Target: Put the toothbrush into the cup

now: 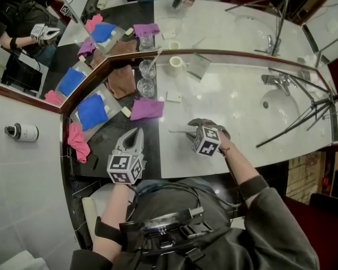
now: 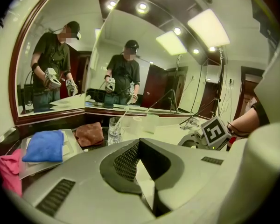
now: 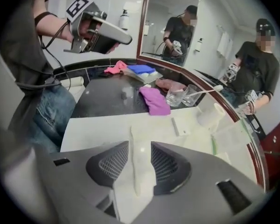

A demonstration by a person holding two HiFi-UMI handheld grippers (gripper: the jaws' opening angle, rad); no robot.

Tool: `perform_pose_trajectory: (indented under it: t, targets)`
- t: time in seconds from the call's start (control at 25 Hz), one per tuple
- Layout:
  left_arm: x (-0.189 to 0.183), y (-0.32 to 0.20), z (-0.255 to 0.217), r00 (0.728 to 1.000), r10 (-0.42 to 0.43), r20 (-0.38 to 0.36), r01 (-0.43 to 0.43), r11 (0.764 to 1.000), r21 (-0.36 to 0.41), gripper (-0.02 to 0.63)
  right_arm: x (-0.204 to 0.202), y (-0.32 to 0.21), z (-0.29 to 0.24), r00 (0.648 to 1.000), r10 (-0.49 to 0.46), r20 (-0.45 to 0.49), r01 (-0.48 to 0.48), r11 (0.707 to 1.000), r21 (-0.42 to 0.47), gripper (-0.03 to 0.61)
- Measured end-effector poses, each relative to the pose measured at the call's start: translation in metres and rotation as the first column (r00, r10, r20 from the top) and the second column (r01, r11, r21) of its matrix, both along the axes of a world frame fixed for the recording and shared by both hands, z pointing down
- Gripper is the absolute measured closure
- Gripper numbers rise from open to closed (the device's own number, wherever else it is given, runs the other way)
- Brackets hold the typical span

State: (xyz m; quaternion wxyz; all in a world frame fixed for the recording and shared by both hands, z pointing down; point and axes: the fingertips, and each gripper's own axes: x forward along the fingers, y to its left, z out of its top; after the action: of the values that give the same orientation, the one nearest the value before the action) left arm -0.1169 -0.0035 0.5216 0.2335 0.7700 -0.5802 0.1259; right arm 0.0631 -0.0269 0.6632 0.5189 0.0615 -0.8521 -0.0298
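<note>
A white toothbrush (image 3: 133, 162) lies flat on the white counter (image 1: 236, 117). My right gripper (image 3: 140, 146) points steeply down over it, jaws open, with the brush in the gap and neither pad pressing on it. In the head view this gripper (image 1: 192, 129) is at the counter's near middle, the toothbrush (image 1: 177, 132) just left of it. Two clear glasses stand by the mirror corner: the farther cup (image 1: 147, 68) holds another brush, the nearer glass (image 1: 146, 87) holds nothing. My left gripper (image 1: 136, 131) hovers shut over the dark counter section, nothing in it.
A purple cloth (image 1: 146, 109), brown cloth (image 1: 121, 80), blue cloth (image 1: 92, 111) and pink cloth (image 1: 78, 142) lie on the dark left section. A white roll (image 1: 176, 62) stands by the mirror. The sink (image 1: 281, 106), faucet (image 1: 276, 80) and tripod legs (image 1: 296, 120) are at right.
</note>
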Motion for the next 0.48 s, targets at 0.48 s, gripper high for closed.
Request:
perform_pose_trajectory:
  t: [0.48]
  targets:
    - [-0.013,0.010,0.024,0.999,-0.036,-0.031,0.034,0.999,-0.042,0.612,-0.008,0.009,0.072,0.942,-0.219,-0.256,0.195,0.974,-0.115,0.394]
